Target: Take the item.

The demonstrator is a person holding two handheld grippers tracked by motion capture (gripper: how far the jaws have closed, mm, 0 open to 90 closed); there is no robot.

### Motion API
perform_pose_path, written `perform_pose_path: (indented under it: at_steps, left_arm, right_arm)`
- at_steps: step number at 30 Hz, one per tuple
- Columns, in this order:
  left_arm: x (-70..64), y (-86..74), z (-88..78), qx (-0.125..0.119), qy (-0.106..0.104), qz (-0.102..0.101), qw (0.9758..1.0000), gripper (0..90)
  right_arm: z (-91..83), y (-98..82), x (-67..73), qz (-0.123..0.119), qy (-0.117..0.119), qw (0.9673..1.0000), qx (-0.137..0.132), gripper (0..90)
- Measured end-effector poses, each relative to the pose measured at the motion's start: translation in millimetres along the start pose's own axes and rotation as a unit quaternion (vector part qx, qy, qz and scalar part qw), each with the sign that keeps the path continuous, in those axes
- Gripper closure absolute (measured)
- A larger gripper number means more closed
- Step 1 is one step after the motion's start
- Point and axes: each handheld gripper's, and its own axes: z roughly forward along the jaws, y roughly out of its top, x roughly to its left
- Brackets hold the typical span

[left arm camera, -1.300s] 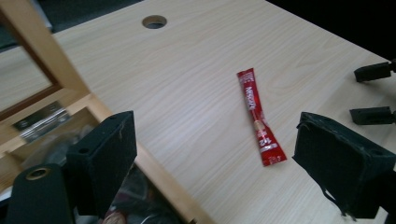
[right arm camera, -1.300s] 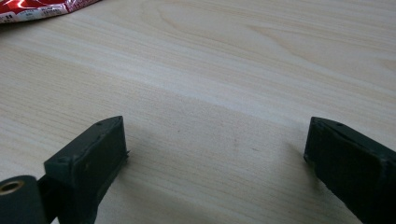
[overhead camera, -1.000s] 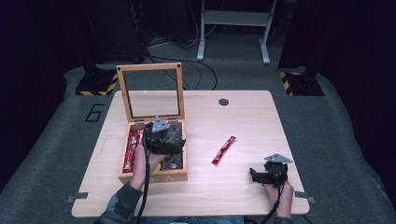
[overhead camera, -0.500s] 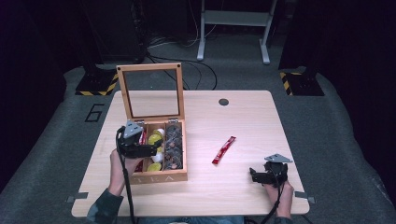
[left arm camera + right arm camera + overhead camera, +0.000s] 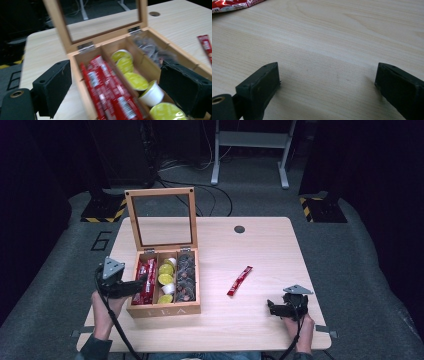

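**Left gripper backs out of the tea box, empty**

1 second ago the left gripper was down over the open wooden box, covering its middle and right compartments. Half a second ago it had lifted toward the box's left edge. Now it sits at the box's left wall, jaws spread wide and holding nothing, angled in over the 1st compartment. In the left gripper view the jaws straddle the box's left wall, with the red sachets and the yellow-lidded cups lying between them, untouched.

The box's 3 compartments are now uncovered: red sachets at the left, yellow-lidded cups in the middle, dark wrapped pieces at the right. The glass-paned lid stands upright at the back.

1 loose red sachet lies on the table, well apart from the box and between the 2 grippers. It has not moved over the last second. The right gripper has not moved either; it rests low near the table's front edge, jaws wide open on bare wood, with the sachet's end at the upper left of its own view.

My reading: the left hand has finished its visit to the box, and the stray sachet is the likely next item, probably for the right gripper.
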Motion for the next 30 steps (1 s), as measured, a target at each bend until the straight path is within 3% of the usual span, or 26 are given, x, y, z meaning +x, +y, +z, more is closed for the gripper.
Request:
perform_pose_path:
  at_steps: [9,13,16,19,20,21,26,29,30]
  left_arm:
    - [35.8,-31.6,-13.7,0.000,0.046,-0.053,0.9976,10.1]
    - [50.1,-52.8,-10.8,0.018,0.058,-0.068,0.9958,8.7]
    - [62.2,-76.8,-0.8,0.046,0.068,-0.084,0.9931,8.1]
    - [67.5,-87.7,3.9,0.061,0.070,-0.082,0.9923,6.9]
    - [71.0,-99.2,10.9,0.074,0.074,-0.089,0.9905,6.6]
    - [71.0,-99.2,10.9,0.074,0.074,-0.089,0.9905,6.4]
    - [75.2,-122.7,26.1,0.108,0.058,-0.095,0.9879,6.0]
    - [73.1,-128.7,30.3,0.116,0.055,-0.083,0.9882,5.1]
    - [70.2,-128.1,31.0,0.117,0.055,-0.068,0.9893,5.4]
  right_arm:
    - [-0.1,0.2,-0.2,0.000,0.000,1.0000,0.001,5.5]
    - [0.0,0.1,-0.1,0.000,0.000,1.0000,0.001,5.5]
    - [0.0,0.1,-0.1,0.000,0.000,1.0000,0.000,5.5]
    - [-0.1,0.2,-0.1,0.000,0.000,1.0000,0.001,5.5]
    - [-0.1,0.2,-0.1,0.000,0.000,1.0000,0.001,5.5]
    - [-0.1,0.2,-0.1,0.000,0.000,1.0000,0.001,5.5]
    - [0.1,0.1,0.0,0.000,-0.001,1.0000,0.000,5.5]
    - [0.0,0.1,0.0,0.000,0.000,1.0000,0.000,5.5]
    - [0.0,0.1,-0.1,-0.001,-0.001,1.0000,0.000,5.6]
